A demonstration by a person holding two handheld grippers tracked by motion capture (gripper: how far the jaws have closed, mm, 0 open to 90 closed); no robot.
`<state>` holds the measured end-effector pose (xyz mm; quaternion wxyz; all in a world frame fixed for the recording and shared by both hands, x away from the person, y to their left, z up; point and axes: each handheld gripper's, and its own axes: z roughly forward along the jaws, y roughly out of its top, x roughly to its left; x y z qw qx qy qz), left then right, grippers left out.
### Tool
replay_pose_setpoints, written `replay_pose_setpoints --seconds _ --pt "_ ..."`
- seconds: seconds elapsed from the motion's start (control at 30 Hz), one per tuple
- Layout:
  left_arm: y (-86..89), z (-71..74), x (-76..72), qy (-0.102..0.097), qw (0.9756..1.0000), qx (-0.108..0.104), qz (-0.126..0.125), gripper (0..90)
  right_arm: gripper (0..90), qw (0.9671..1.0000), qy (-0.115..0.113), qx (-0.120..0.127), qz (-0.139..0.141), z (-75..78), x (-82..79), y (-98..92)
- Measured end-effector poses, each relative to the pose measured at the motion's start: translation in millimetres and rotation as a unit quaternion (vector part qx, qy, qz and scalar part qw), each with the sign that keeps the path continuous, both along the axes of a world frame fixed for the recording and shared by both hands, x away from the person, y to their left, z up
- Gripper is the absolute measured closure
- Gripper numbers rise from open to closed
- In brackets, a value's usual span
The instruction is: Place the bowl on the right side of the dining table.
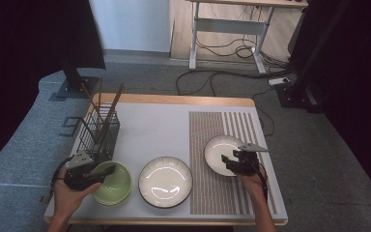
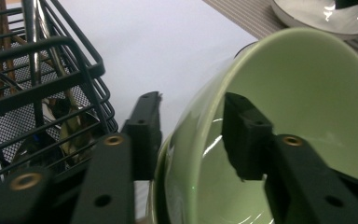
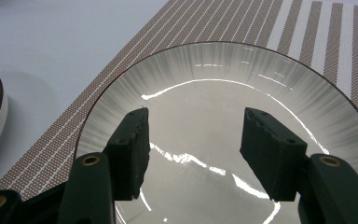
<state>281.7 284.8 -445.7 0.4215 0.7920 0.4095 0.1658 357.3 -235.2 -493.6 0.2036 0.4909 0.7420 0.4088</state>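
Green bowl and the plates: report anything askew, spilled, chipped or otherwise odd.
Nothing stands out. The green bowl sits nested on another like it, its rim between the left tongs' jaws. The plate at the centre and the plate on the striped mat look clean, whole and flat.

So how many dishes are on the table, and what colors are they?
Green bowls: 1 for sure, maybe a stack, hard to tell
White plates: 2, one in the middle, one on the striped mat
Total: 3
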Motion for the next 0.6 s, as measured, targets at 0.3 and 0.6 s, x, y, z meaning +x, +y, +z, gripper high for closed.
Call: replay_pose_setpoints --seconds 0.3,0.6 --pt "1.6 -0.2 -1.3 -0.006 0.9999 0.015 0.002 71.8 42.1 1.0 0.002 -0.002 0.0 -0.6 0.4 0.1" --pt "3.8 7.4 -5.9 -0.022 0.9994 0.027 0.004 74.2 42.1 1.0 0.003 -0.003 0.0 -0.9 0.8 -0.2"
